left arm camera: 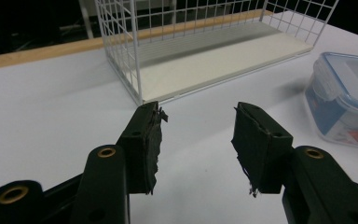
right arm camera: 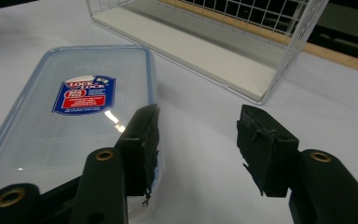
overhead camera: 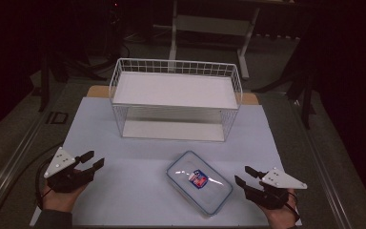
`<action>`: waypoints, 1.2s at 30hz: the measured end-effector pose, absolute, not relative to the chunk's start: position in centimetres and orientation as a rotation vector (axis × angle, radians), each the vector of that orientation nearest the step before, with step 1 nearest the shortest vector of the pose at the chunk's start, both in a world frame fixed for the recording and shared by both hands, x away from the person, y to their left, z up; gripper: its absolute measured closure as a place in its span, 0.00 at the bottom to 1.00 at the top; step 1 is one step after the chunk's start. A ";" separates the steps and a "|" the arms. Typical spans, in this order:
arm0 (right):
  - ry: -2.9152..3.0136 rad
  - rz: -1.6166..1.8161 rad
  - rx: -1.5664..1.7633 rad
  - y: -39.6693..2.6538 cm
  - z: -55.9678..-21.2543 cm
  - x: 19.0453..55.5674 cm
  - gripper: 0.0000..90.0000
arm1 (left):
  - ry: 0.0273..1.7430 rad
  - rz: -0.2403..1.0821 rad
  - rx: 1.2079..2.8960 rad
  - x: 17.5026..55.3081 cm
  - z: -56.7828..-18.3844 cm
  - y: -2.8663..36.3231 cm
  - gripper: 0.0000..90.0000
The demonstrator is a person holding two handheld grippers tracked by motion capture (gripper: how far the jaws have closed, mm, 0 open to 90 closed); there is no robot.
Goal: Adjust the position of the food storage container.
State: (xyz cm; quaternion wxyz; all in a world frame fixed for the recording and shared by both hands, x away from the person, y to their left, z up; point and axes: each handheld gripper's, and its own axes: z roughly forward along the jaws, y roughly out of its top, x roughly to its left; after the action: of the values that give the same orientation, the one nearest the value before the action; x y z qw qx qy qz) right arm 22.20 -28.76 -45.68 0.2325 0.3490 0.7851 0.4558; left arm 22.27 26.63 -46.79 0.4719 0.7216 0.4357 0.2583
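A clear plastic food container [overhead camera: 199,187] with a blue-edged lid and a red and blue label lies flat on the white mat, near the front and right of centre. My left gripper [overhead camera: 94,158] rests at the front left, well apart from it, jaws open and empty. In the left gripper view the open gripper [left arm camera: 198,109] faces the rack, with the container [left arm camera: 345,102] off to the right. My right gripper [overhead camera: 242,174] sits just right of the container, open, with nothing between its jaws. In the right gripper view the gripper [right arm camera: 198,112] has the container [right arm camera: 74,116] at its left jaw.
A white wire rack [overhead camera: 176,98] with two shelves stands at the back centre of the mat [overhead camera: 138,157]; it also appears as the rack [left arm camera: 205,51] and the rack [right arm camera: 223,51] in the gripper views. The surroundings are dark, with table legs behind.
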 end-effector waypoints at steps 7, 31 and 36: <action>2.193 1.253 0.949 -28.3 -46.1 22.3 0.58 | 1.063 0.649 1.775 22.4 -47.0 26.6 0.55; 2.429 1.241 0.818 -27.4 -47.6 20.6 1.00 | 1.054 0.669 1.798 22.4 -47.1 26.4 0.54; 2.486 1.225 0.779 -27.4 -48.0 20.1 1.00 | 1.054 0.667 1.800 22.4 -47.1 26.3 0.54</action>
State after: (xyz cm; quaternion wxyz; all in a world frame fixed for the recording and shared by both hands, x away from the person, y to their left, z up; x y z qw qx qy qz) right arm 20.06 -27.35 -48.02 0.1311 0.2681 0.8562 0.4218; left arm 22.45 26.32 -47.09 0.4582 0.7305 0.4278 0.2708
